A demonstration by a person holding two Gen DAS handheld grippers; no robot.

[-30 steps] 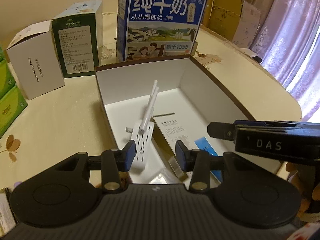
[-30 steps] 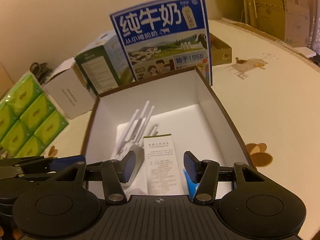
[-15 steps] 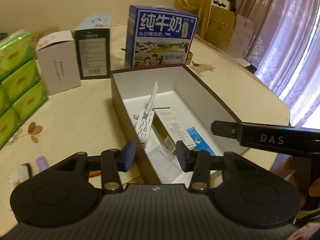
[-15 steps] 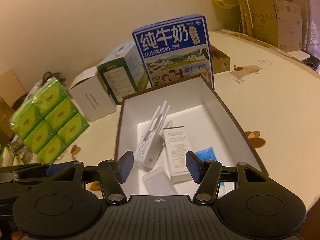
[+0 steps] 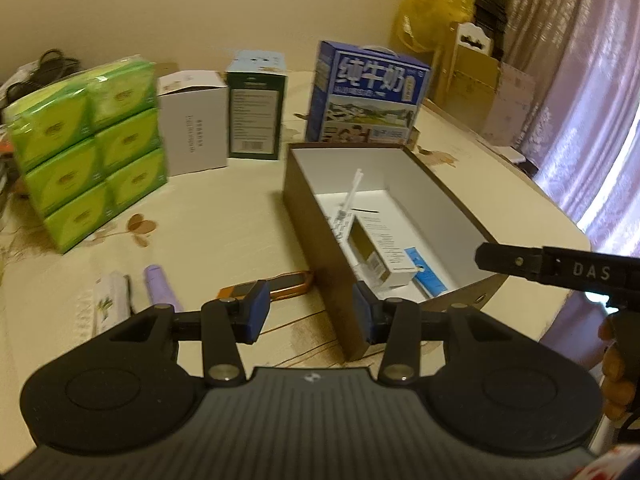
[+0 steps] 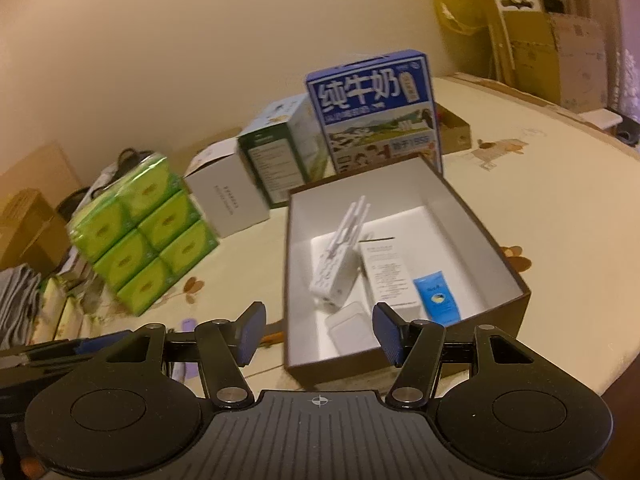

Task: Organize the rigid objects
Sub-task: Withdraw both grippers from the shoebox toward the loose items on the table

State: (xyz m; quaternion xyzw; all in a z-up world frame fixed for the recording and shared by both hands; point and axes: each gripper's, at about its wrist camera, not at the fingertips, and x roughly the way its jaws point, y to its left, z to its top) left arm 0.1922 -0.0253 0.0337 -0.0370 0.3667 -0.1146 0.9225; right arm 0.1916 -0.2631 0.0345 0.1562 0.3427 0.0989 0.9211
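Note:
A brown box with white inside point(image 5: 308, 208) point(image 6: 500, 252) sits on the table. In it lie a white router with antennas point(image 6: 336, 268) point(image 5: 342, 216), a white carton point(image 6: 386, 272) point(image 5: 380, 248), a blue packet point(image 6: 436, 294) point(image 5: 426, 272) and a small white case point(image 6: 348, 330). An orange device point(image 5: 268, 290), a purple tube point(image 5: 160, 284) and a white packet point(image 5: 110, 300) lie on the table left of the box. My left gripper point(image 5: 308, 312) is open and empty above the box's near left corner. My right gripper point(image 6: 318, 334) is open and empty above the box's near edge.
A blue milk carton point(image 5: 366, 100) point(image 6: 376, 116), a green box point(image 5: 256, 108), a white box point(image 5: 194, 124) and a stack of green tissue packs point(image 5: 88, 148) point(image 6: 144, 236) stand behind and left of the box. The table edge point(image 5: 560, 216) curves at the right by purple curtains.
Both grippers have pulled back and up from inside the box. More of the table and the objects left of the box came into view. Both stayed open.

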